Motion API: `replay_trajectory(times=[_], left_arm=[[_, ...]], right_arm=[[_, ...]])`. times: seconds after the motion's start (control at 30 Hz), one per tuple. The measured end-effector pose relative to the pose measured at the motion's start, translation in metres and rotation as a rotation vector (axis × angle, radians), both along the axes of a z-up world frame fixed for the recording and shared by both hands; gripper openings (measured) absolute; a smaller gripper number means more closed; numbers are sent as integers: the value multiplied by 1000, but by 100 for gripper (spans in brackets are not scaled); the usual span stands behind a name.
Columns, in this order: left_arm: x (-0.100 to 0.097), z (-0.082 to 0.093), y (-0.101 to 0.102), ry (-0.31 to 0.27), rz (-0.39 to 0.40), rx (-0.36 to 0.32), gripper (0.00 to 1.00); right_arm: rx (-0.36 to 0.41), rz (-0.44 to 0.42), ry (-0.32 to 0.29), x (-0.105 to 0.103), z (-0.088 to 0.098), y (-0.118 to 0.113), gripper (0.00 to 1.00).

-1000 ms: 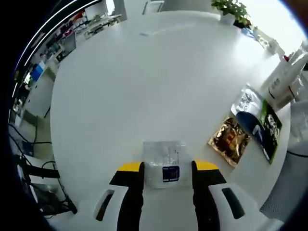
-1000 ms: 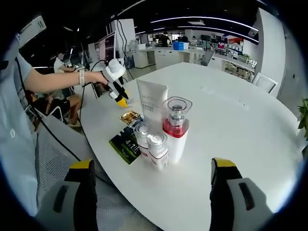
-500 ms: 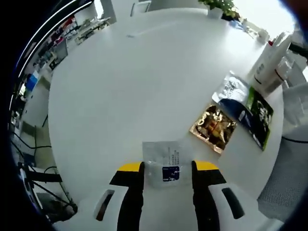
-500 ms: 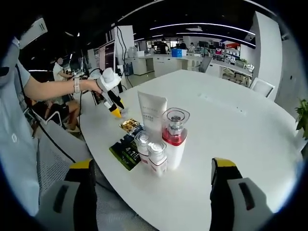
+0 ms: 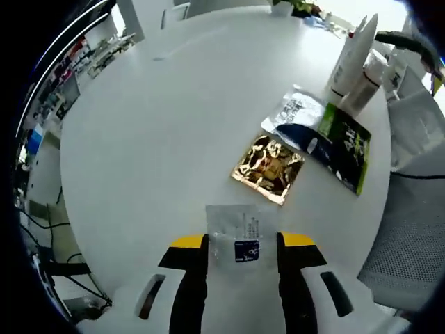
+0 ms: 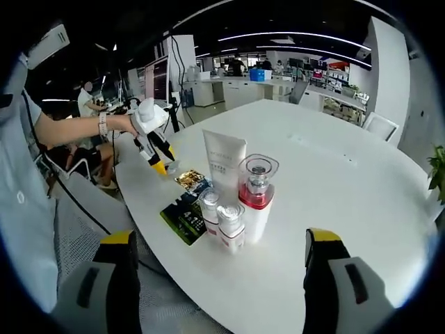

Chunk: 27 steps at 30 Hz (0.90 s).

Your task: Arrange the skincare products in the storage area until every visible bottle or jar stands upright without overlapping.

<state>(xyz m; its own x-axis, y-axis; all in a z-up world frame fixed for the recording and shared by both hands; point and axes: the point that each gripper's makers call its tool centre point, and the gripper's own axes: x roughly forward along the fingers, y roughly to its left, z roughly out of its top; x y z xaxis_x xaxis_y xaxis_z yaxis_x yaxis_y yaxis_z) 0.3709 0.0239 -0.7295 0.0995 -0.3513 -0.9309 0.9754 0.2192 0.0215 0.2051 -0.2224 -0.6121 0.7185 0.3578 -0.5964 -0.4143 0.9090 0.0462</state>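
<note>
Yellow-tipped fingers [image 5: 188,242] of the left gripper [image 5: 238,241] are clenched on a clear sachet [image 5: 236,233] with a dark blue label, which lies flat between them at the near edge of the white table [image 5: 160,132]. Just beyond it we note a gold foil sachet [image 5: 268,167], and beyond that, to the right, a silver sachet [image 5: 294,113] and a dark blue and green packet [image 5: 337,145] overlapping one another.

On the right gripper [image 6: 220,249], we find the fingers spread wide and released, grasping nothing. Between and beyond them stands the upright group: a white tube [image 6: 224,161] at the back, a clear-capped bottle with a red collar [image 6: 256,195] to its right, and two small white bottles [image 6: 222,217] with clear caps in front, all close together, the near ones overlapping the far ones in this view. Flat packets [image 6: 185,212] lie to the left of the group. Farther left, we see the left gripper [image 6: 158,165] in the person's hand [image 6: 125,123], its tips down at the table edge.
</note>
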Motion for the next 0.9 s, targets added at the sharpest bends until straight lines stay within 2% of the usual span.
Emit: replay_trajectory(times=[0.1,0.13,0.23,0.27,0.33,0.57,0.67,0.77,0.9], left_arm=[[-7,-2,-4,-2,-65,3,37],[-9,-2,-3,4,-47,13,37],[-16,-2,-6,9,-92,16,37],[-20,-2,-7,15,-135,19,37],[-26,-3,-7,33,-147,30,37],[-40,-1,-15,30,-272,18,37],[-46,-4,-15,44,-300,23,37],[-53,-6,-17,37,-372,29,37],[-60,-7,-21,23,-419,34,37]], right_arm=[[-8,4,1,0,0,1,100],[-10,5,-1,0,1,1,100],[-9,6,-5,0,1,1,100],[-10,6,-6,0,2,1,100],[-12,7,-6,0,2,1,100],[-11,12,-14,-2,3,3,100],[-13,12,-14,-4,2,5,100],[-11,11,-20,-4,3,5,100],[-10,8,-24,-5,3,4,100]])
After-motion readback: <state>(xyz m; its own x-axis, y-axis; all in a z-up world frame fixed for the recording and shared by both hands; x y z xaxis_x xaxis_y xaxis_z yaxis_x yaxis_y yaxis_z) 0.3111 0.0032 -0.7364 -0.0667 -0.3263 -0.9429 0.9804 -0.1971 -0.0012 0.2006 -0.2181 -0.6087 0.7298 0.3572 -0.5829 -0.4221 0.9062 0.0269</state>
